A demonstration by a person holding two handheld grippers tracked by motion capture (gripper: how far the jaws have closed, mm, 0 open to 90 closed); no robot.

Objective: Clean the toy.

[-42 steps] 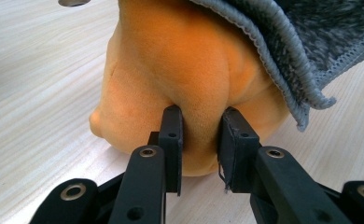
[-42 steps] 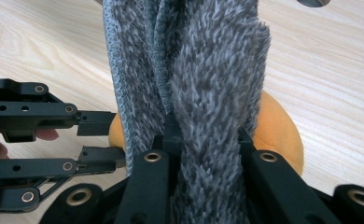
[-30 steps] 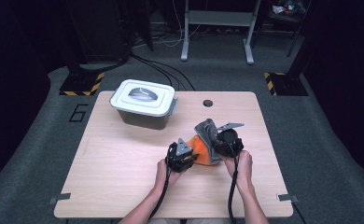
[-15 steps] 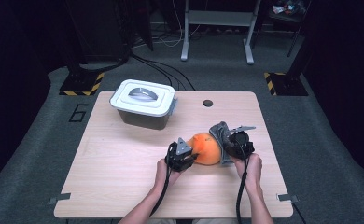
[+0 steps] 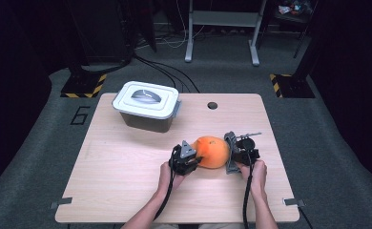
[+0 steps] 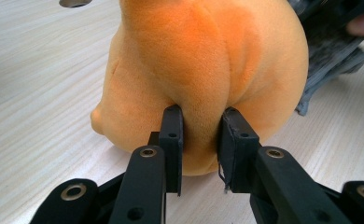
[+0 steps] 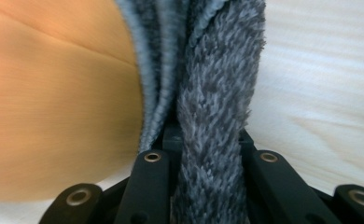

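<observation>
Clearly, floor (image 5: pixel 55 143) beside table (image 5: pixel 127 191) reads "6" (image 5: pixel 80 116).

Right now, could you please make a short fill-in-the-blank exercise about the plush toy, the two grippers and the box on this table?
1. The left hand-held gripper pinches the plush toy, whose colour is ____.
2. The right hand-held gripper is shut on the toy's ____ fuzzy part.
3. The box near the table's far edge has its lid ____.

Missing words: orange; grey; on
</observation>
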